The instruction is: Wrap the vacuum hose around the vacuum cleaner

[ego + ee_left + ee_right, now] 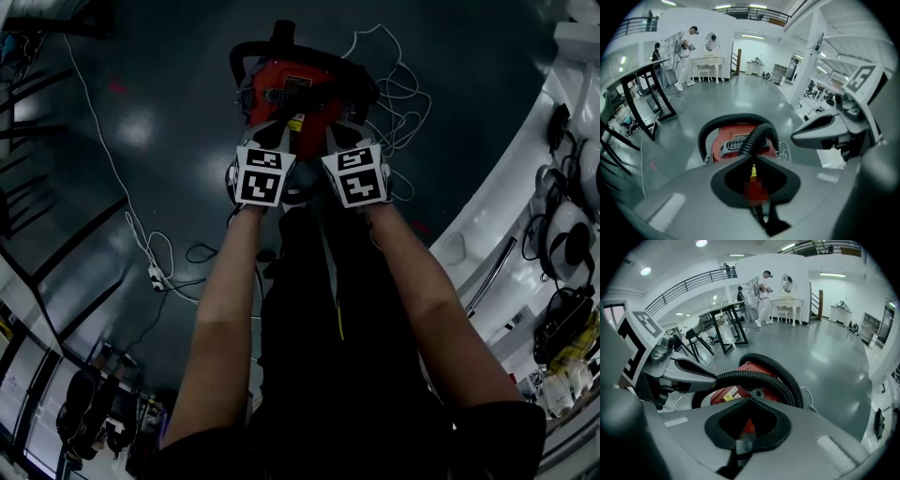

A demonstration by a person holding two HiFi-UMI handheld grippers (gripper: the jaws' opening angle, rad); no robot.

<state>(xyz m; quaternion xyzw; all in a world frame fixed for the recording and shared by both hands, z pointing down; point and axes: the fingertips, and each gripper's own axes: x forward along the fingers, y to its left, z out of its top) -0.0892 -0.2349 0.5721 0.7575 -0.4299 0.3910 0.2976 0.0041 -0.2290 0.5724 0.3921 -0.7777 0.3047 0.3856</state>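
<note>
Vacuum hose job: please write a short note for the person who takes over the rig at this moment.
Left gripper: jaws shut, empty; hose just beyond the tips.
Right gripper: jaws shut, empty.
Red vacuum cleaner stands on the floor, just ahead of both grippers.
Done: hose looped around its body.
To do: probably only to check that the hose end sits firm; its end is not visible.

One red vacuum cleaner (pixel 292 91), one black hose (pixel 761 134), two tools (pixel 752 161) (pixel 749 402), one white power strip (pixel 156 277).
</note>
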